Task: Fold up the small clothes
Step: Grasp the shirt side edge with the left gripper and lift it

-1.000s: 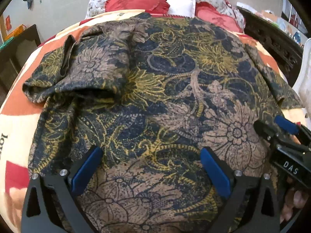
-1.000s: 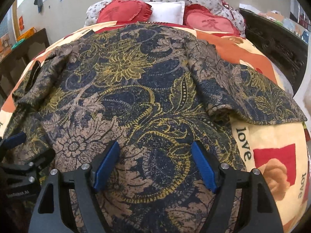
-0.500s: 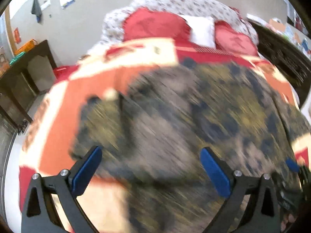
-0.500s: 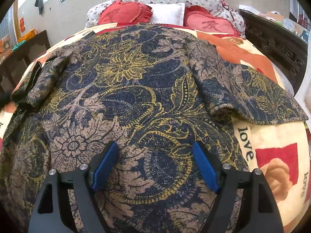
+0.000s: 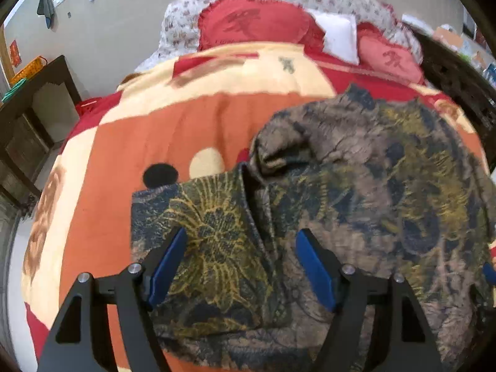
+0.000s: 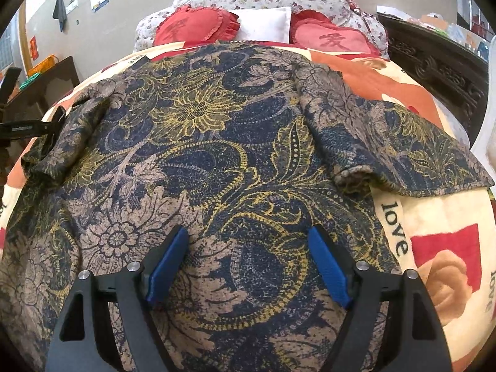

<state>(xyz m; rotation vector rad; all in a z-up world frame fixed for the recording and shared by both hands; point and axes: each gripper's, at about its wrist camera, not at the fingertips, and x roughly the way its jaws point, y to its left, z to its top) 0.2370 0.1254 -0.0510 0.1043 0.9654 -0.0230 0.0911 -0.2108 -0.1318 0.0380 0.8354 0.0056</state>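
- Folding starts at the left sleeve (image 5: 198, 226): the left gripper (image 5: 240, 263) hovers over it, jaws closing from wide, cloth lying between the pads with no grip visible.
- The shirt (image 6: 217, 155) lies spread face-down on the bed blanket (image 6: 434, 217), collar toward the far pillows (image 6: 198, 26), sleeves out to left and right.
- The right gripper (image 6: 248, 266) hangs over the near hem with jaws wide, pinching nothing.
- To do this step well, I judge the left jaws should take the sleeve's outer edge only, not the blanket beneath, then carry it flat across the body toward the right.
- A bunched ridge (image 5: 279, 148) at the shoulder may need smoothing first.
- Hard to tell: whether the pads touch the cloth, since the left view is blurred.
- The near hem is cut off below both views, and the right sleeve (image 6: 403, 148) partly folds under itself.
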